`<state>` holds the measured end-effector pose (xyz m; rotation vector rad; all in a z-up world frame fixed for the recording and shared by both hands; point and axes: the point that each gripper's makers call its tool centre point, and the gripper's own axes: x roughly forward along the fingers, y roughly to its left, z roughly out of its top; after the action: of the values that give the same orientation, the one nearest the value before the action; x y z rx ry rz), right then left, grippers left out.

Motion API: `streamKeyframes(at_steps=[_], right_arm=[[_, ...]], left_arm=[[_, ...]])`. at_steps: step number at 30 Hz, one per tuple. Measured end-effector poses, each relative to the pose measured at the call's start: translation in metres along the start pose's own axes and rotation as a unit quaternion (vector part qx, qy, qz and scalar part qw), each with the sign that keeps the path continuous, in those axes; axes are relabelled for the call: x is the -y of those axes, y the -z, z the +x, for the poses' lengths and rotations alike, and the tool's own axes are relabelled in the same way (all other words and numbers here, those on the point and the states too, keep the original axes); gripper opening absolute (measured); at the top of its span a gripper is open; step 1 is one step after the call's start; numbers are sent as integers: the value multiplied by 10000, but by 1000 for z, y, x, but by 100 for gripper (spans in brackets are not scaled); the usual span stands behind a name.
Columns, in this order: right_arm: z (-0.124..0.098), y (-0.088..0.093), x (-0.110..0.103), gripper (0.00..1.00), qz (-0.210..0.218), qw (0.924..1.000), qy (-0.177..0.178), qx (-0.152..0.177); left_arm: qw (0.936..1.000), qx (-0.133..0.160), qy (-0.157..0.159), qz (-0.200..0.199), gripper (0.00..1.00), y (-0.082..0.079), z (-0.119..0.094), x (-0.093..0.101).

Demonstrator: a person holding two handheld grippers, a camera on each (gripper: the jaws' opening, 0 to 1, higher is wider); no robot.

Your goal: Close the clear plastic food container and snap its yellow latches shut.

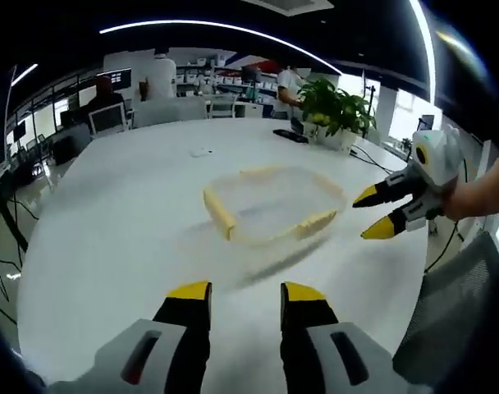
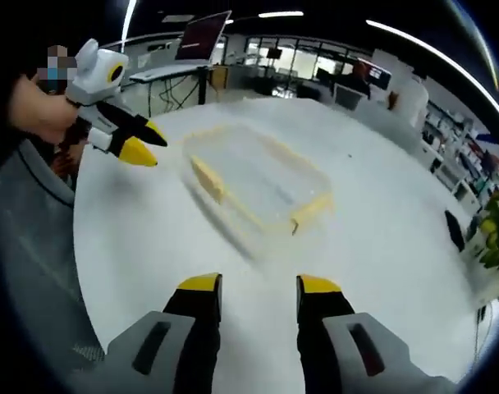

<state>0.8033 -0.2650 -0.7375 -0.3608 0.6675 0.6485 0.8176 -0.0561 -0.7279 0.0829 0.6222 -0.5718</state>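
Yellow-tipped jaws of the left gripper [image 1: 245,300] and right gripper [image 2: 258,294] stood parted, holding nothing. Beyond them the clear plastic food container [image 1: 272,203] sat on the white table [image 1: 126,213], its yellow latches [image 1: 218,213] seemingly still unsnapped; blur hid whether the lid was seated.

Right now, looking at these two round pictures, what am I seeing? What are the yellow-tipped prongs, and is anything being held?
No robot here: a person holds a two-pronged grabbing tool in each hand, with a camera riding on each. One picture looks along the left tool, the other along the right tool. Each camera also catches the other tool off to the side. Both are open and hold nothing. On the white table lies a clear plastic food container with yellow latches, somewhat blurred. A potted plant stands at the table's far edge.
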Motion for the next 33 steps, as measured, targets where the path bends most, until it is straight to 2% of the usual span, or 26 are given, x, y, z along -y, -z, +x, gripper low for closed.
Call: streamKeyframes(at_steps=[4,9,15,18,21,27,33], right_arm=[[-13,-6,1,33,276,9994,98,168],[-29,-12,-6,35,700,9969,116,352],[-44,-14,-16,36,859,9952,64,456],[-54,-13,-18,37,1012,9935,93,512],[-64,-11,-19,37,1089,9924,145,556],[-84,-9,-21,39,1420,9872,237,688],[-98,-11,-27,42,1599,9836,258,800]], left_arm=[[9994,162,-33,-306,27,0,-23,4],[9982,325,-182,-475,27,3,-48,9],[9967,493,-298,-570,27,6,-72,17],[9945,638,-509,-662,27,6,-87,17],[9925,740,-576,-786,27,7,-98,18],[9880,991,-846,-835,33,-11,-119,16],[9857,1058,-955,-896,39,-8,-136,24]])
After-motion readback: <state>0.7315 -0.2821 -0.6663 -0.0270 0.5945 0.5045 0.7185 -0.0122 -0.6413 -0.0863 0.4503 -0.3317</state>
